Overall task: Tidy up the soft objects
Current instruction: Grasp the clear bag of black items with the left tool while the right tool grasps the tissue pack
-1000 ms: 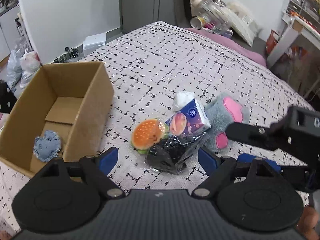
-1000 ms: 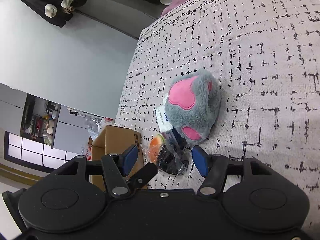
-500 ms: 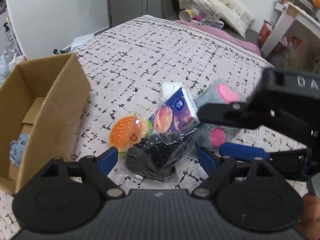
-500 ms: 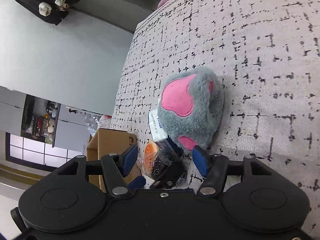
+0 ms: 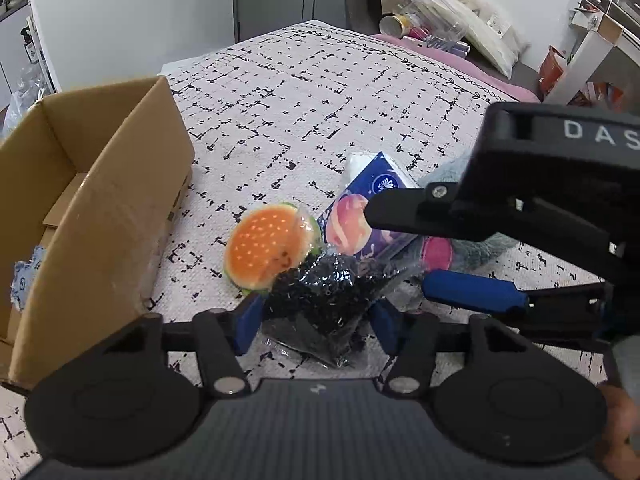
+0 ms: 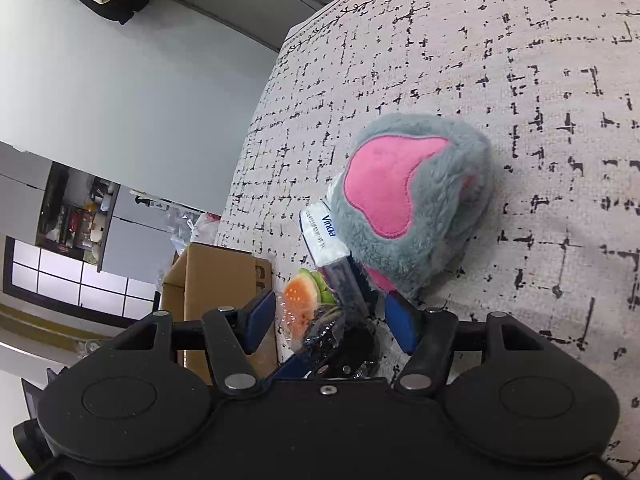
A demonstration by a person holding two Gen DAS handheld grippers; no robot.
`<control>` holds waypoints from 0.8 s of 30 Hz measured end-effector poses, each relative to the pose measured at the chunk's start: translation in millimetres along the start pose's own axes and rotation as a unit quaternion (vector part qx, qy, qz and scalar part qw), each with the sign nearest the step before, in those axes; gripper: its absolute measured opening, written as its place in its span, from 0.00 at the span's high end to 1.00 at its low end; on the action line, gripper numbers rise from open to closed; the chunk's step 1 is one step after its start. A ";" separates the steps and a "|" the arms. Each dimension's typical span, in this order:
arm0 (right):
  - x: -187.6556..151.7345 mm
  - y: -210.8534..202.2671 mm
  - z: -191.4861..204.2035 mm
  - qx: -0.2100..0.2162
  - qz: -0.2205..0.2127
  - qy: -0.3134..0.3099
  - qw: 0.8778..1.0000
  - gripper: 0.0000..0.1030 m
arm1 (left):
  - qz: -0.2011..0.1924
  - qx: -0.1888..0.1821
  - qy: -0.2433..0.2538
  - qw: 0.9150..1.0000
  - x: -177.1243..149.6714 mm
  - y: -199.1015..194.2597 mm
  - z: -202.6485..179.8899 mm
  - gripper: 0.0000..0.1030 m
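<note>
Orange burger toy [image 5: 267, 249], grey-pink plush paw [image 6: 408, 196], brown cardboard box [image 5: 100, 216], black-flecked white bedspread [image 5: 320, 92]

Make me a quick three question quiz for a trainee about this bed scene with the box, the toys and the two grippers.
1. True or false: the burger toy is inside the cardboard box.
2. Which thing sits between the left gripper fingers? A) black bag B) tissue pack C) grey plush paw
3. Fill in: the box stands to the ____ of the pile in the left wrist view.

Key: 1 false, it lies on the bed cover; 2 A; 3 left.
</note>
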State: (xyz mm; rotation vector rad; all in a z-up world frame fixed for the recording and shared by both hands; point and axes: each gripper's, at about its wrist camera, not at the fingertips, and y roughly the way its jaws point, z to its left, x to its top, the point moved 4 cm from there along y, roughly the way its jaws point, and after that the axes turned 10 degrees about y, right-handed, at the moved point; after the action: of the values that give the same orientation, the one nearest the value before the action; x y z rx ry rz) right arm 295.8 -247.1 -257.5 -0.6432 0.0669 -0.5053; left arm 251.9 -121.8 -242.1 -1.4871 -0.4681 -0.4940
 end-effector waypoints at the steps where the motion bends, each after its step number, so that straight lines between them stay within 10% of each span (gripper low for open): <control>1: -1.1 -0.2 0.3 0.004 0.003 0.001 1.000 0.40 | 0.000 -0.002 -0.002 1.000 -0.1 -0.8 0.3 0.52; 15: -4.6 14.1 12.7 -0.008 -0.017 -0.017 1.000 0.41 | 0.008 -0.016 -0.074 0.997 -6.2 -19.7 28.8 0.57; 24: -0.4 18.3 11.7 -0.025 -0.059 -0.027 0.998 0.65 | -0.001 -0.036 -0.101 0.994 -2.7 -31.7 41.0 0.57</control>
State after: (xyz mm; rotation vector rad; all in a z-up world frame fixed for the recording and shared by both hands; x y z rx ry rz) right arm 305.8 -227.9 -258.9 -0.7130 -0.0100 -0.6009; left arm 231.7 -81.5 -216.5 -1.6149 -0.6165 -0.3657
